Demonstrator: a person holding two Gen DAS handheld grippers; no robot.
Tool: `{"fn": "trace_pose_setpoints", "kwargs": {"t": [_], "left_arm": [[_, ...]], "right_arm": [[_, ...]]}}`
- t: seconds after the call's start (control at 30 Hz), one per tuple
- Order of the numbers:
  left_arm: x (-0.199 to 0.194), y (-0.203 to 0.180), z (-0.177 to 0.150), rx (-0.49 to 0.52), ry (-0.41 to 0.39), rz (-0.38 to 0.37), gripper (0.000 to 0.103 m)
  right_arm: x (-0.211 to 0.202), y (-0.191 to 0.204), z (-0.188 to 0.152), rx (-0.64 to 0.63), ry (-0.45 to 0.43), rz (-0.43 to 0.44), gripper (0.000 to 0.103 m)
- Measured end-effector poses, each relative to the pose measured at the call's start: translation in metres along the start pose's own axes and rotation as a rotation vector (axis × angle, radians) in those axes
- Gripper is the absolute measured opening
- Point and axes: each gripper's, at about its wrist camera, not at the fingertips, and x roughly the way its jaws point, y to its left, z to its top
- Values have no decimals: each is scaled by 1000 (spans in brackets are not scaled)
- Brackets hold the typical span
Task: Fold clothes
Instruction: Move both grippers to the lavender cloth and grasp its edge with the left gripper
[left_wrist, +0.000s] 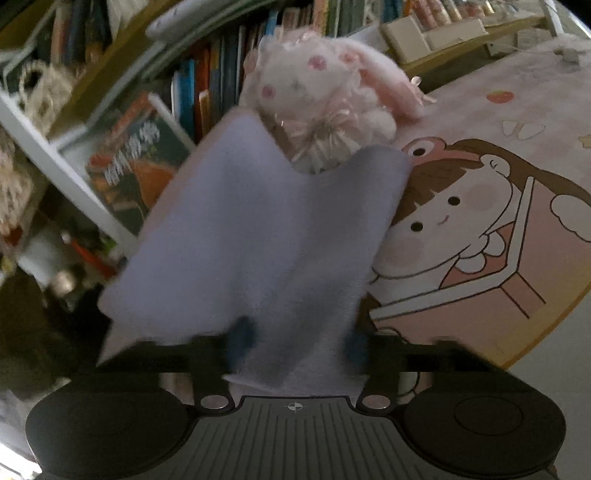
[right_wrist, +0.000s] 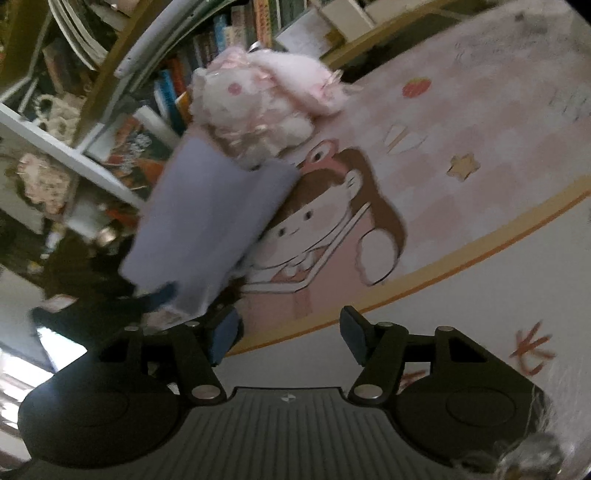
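- Here, a pale lavender cloth (left_wrist: 258, 236) hangs lifted above a pink cartoon rug (left_wrist: 498, 236), its lower edge gathered between the blue pads of the left gripper (left_wrist: 297, 341)
- The left gripper's jaws look narrowed onto that cloth; blur hides how firmly the pads press
- The right gripper (right_wrist: 288, 334) stands apart from the cloth, jaws about half open with nothing between them
- Judged from this, the fold is at its pick-up step: one edge held, the other hanging free
- The next move likely calls for the right gripper to reach left and catch the loose edge, so the cloth can be spread flat
- The right wrist view alone shows the empty right jaws and the cloth (right_wrist: 207, 218) hanging off to their left
- The left wrist view alone shows fabric running down into the left jaws
- A fluffy pink plush toy (left_wrist: 325, 96) sits behind the cloth, before a bookshelf (left_wrist: 207, 81)
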Motion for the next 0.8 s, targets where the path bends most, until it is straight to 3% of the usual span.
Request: {"fn": "trace_pose_setpoints", "kwargs": {"t": [0.07,0.23,0.37,0.57,0.8], "left_arm": [[-8,14,-2,-83,8,-42,21],[-67,47,-12,-275,-67,-174,19],[-106,47,-32,-302,-90,-267,19],[-129,45,-56,-393,-71,-341,20],[-128,42,-70,-350,-33,-345,20]], "right_arm": [[1,0,0,17,29,49,61],[6,-1,1,73,76,140,64],[11,-7,1,139,109,195,64],[22,-14,-3,212,167,213,64],[19,-14,2,243,128,199,64]]}}
